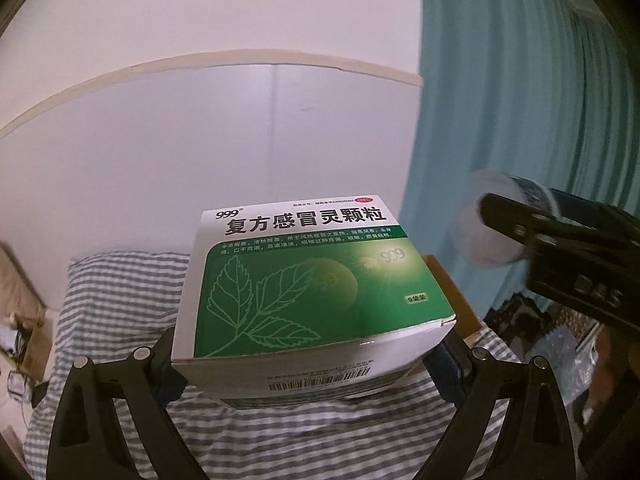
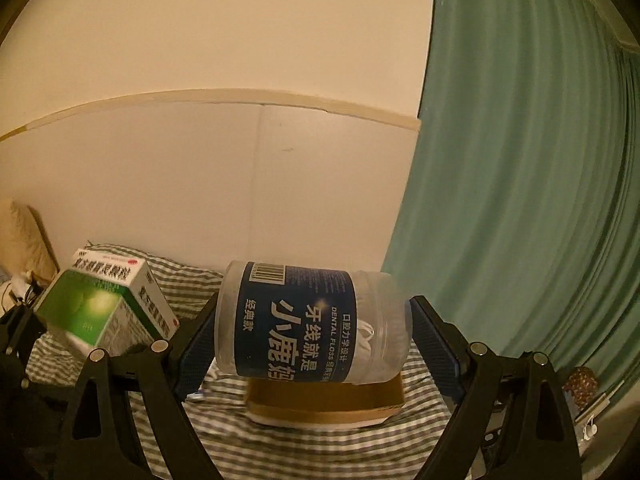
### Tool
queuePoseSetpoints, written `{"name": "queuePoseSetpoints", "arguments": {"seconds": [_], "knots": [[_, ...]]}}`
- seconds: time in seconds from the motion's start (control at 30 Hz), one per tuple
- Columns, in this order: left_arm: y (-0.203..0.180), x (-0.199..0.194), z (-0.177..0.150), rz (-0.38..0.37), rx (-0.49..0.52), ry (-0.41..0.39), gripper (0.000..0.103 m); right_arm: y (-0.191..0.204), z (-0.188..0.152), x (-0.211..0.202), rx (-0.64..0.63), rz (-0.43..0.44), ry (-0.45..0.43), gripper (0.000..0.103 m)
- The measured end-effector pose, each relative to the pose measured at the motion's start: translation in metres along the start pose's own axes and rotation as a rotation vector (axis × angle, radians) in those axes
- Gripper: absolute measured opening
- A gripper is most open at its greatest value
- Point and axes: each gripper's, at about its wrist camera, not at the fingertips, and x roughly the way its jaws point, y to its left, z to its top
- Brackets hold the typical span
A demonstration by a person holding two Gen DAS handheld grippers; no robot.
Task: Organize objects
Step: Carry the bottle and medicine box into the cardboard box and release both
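Medicine box sits clamped in the left gripper in the left wrist view – green-and-white, leaf print face up, held above the striped bedding. Far right, the right gripper holds a blurred floss jar in front of the teal curtain.

Right wrist view: fingers pinch the jar sideways, cap end to the left, pads on both ends. Below it, a cardboard box lies on the bedding – prob. open-topped. Medicine box near left, tilted, w/ left gripper under it.
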Motion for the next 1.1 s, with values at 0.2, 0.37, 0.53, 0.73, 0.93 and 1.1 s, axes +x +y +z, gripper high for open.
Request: {"name": "queuePoseSetpoints", "arguments": {"seconds": [0.2,0.37,0.53,0.73,0.93,1.1], "knots": [[-0.038,0.049,-0.001,-0.010,0.040,0.052,0.097,-0.030,-0.004,0.061,0.029,0.016,0.073,0.089],[-0.059,0.091,-0.005,-0.019,0.053,0.101,0.097,-0.044,-0.011,0.114,0.022,0.031,0.122,0.089],[-0.073,0.128,-0.012,-0.025,0.069,0.143,0.097,-0.067,-0.025,0.156,0.045,0.055,0.175,0.089],[-0.088,0.159,-0.024,-0.043,0.075,0.190,0.097,-0.083,-0.040,0.189,0.089,0.075,0.225,0.089],[-0.085,0.166,-0.029,-0.100,0.023,0.220,0.100,-0.088,-0.044,0.207,0.150,0.144,0.287,0.089],[-0.082,0.151,-0.021,-0.083,0.040,0.203,0.103,-0.093,-0.040,0.196,0.157,0.122,0.241,0.100]]}}
